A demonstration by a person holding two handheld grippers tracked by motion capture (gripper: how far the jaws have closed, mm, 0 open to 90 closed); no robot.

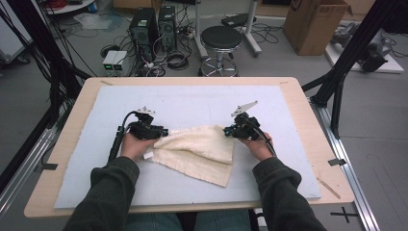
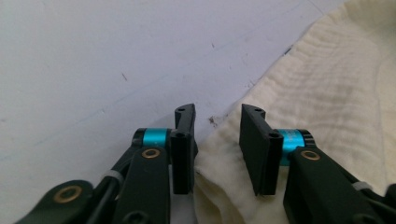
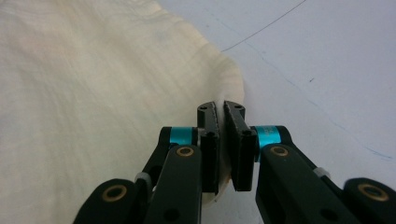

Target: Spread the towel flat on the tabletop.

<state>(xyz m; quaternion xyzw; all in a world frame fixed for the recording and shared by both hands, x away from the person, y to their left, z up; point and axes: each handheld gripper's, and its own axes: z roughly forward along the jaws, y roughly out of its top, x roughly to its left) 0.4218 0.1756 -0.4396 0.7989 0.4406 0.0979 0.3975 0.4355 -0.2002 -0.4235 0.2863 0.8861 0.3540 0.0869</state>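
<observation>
A pale blue-grey mat [image 1: 192, 103] covers most of a light wooden table [image 1: 308, 115], and beyond the table's far edge the floor holds two black computer towers [image 1: 153, 26], loops of cable, a round black stool [image 1: 221, 39] and a cardboard box [image 1: 315, 24] towards the right. On the mat, slightly nearer the person's edge than the far one, lies a cream cloth [image 1: 199, 151], rumpled and folded over itself, its long axis running roughly left to right between the two hands. The left gripper [image 1: 161, 131] sits at the cloth's left end; in the left gripper view its jaws stand apart with the cloth's corner [image 2: 219, 154] lying loose between them, the pads not pressing on it (a small white label shows near that end in the high view). The right gripper [image 1: 227, 130] is at the cloth's upper right corner, and in the right gripper view [image 3: 220, 116] its jaws are pressed nearly together on a pinched fold of the cloth edge. So the cloth spans the gap between the grippers, each at one end, the right one gripping and the left one not. Judging by that, any spreading or folding pull would run along this left-to-right line, with the left end free to slip.
</observation>
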